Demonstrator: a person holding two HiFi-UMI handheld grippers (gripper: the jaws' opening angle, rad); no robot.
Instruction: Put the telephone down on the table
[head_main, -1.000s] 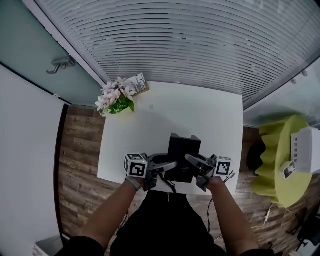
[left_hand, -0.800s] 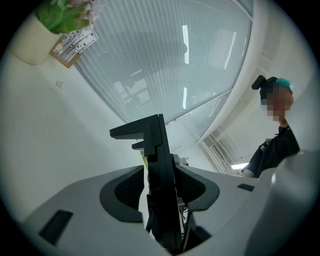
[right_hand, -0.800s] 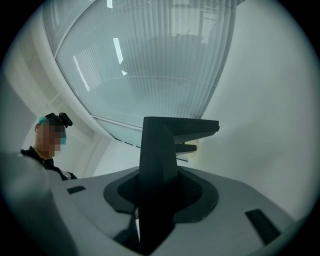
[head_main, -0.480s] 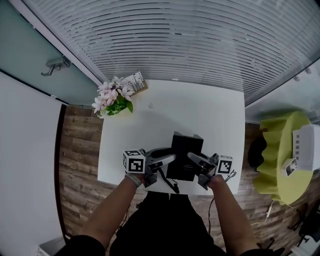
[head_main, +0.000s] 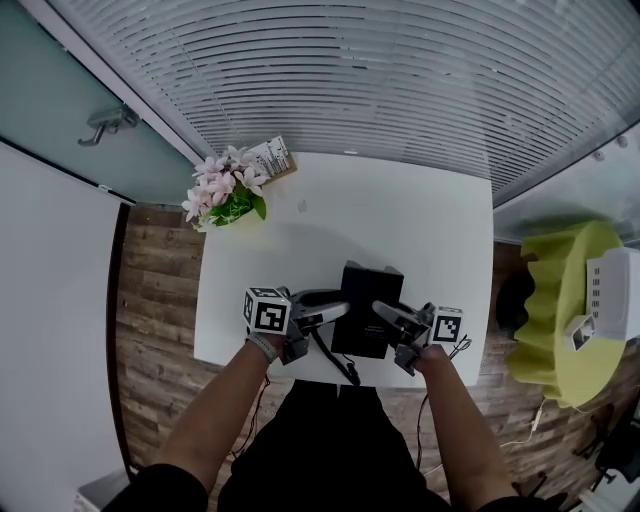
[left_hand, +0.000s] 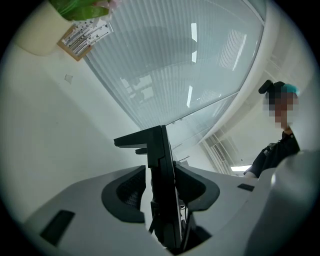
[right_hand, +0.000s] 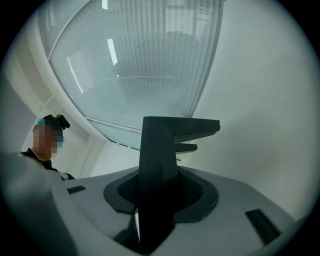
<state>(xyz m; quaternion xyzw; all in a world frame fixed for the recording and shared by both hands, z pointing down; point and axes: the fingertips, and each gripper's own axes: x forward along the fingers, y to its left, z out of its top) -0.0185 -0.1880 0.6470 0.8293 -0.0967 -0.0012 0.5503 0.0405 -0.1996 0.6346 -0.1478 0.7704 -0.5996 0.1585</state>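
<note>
The black telephone hangs over the front part of the white table, gripped from both sides. My left gripper is shut on its left edge, and my right gripper is shut on its right edge. In the left gripper view the telephone's thin edge stands upright between the pads of the left gripper. In the right gripper view the dark telephone body fills the gap of the right gripper. A black cord trails off the table's front edge. Whether the telephone touches the table I cannot tell.
A pot of pink flowers and a printed card sit at the table's far left corner. A ribbed glass wall runs behind the table. A yellow-green seat with a white device stands at the right.
Both grippers have sunk a little toward the table with the telephone between them. Their hold on it looks the same.
</note>
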